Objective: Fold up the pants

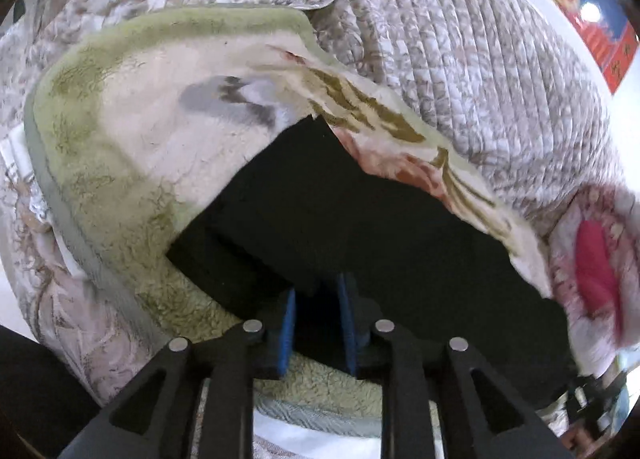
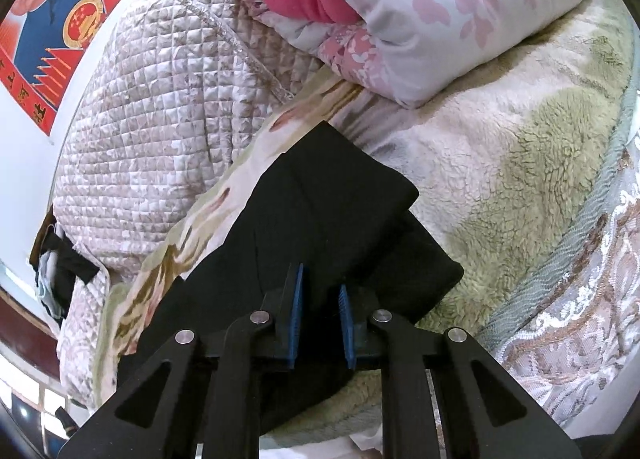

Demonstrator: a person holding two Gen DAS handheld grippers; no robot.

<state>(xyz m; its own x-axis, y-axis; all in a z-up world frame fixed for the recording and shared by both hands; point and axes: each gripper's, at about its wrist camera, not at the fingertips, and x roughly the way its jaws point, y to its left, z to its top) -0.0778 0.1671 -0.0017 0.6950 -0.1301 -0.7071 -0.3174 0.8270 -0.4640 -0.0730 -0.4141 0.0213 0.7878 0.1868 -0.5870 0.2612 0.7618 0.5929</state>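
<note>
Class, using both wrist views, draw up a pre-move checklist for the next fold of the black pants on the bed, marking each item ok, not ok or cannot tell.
1. Black pants lie on the fleece blanket, already folded over in layers: ok.
2. Right gripper has black cloth between its blue pads: ok; whether they pinch it: cannot tell.
3. Left gripper grips the pants edge: cannot tell; its pads show a gap.
4. Floral pillow lies clear of the pants: ok.
5. Pants edges aligned: not ok, the lower layer sticks out to one side.
</note>
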